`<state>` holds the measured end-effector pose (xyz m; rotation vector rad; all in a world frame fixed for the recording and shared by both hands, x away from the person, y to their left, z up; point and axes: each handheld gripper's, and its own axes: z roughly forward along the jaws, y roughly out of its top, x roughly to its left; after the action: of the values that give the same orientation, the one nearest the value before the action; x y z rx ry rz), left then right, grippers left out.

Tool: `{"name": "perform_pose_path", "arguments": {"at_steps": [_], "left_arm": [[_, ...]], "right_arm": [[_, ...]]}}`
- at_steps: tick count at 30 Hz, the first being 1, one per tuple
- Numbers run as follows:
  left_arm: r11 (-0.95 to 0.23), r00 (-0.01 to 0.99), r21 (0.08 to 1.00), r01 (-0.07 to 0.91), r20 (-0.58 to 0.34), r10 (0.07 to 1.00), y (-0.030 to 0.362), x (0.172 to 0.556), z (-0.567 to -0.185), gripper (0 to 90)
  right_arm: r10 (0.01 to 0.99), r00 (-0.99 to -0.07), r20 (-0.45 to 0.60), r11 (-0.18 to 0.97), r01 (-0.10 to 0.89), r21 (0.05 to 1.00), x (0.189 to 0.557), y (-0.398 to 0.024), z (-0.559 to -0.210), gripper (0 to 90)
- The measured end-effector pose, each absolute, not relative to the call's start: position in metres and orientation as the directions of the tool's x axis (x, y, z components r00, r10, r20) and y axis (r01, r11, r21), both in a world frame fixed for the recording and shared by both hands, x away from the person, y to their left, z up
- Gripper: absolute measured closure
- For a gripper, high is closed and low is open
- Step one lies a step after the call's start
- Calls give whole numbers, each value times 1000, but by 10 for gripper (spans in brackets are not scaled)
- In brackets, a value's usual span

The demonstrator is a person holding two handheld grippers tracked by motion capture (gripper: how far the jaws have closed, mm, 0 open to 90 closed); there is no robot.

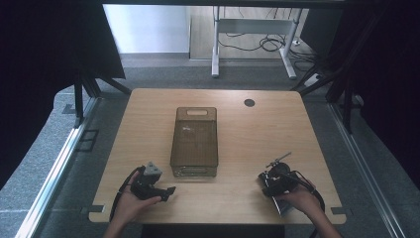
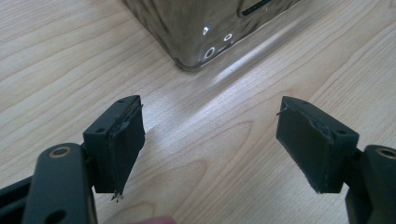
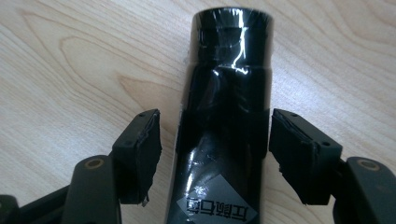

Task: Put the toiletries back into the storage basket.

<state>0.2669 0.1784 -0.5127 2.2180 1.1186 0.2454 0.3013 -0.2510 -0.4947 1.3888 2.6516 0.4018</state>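
Tools first, near edge of counter (image 1: 233,198). Right tool (image 3: 212,144) near right, jaws apart, straddling black cylinder (image 3: 224,116) lying flat on the wood; small gap on the left pad, right pad about touching, not clamped. Cylinder wrapped in glossy shrink film, label patch at near end, stepped cap section at far end. Probably rigid and light-to-moderate in weight; film looks slick, so likely to slide or roll if pinched off-centre. Best hold judged at mid-body, below the cap step, pads square across the width. Left tool (image 2: 210,144) near left, jaws wide apart, nothing between them, bare wood underneath. Farther off, centre of counter, smoky translucent bin (image 1: 194,141), corner of it just ahead of left tool, seemingly empty apart from a small pale glint on its floor.
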Motion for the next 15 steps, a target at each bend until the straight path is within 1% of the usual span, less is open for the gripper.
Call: {"name": "perform_pose_path", "arguments": {"at_steps": [8, 15], "left_arm": [[-436, 620, 615, 657, -112, 776, 179, 267, -512, 238], [-438, 621, 612, 658, -113, 775, 177, 267, -513, 239]], "right_arm": [[826, -563, 9, 542, 800, 257, 301, -248, -503, 375], [834, -552, -8, 537, 807, 244, 303, -248, -502, 437]]}}
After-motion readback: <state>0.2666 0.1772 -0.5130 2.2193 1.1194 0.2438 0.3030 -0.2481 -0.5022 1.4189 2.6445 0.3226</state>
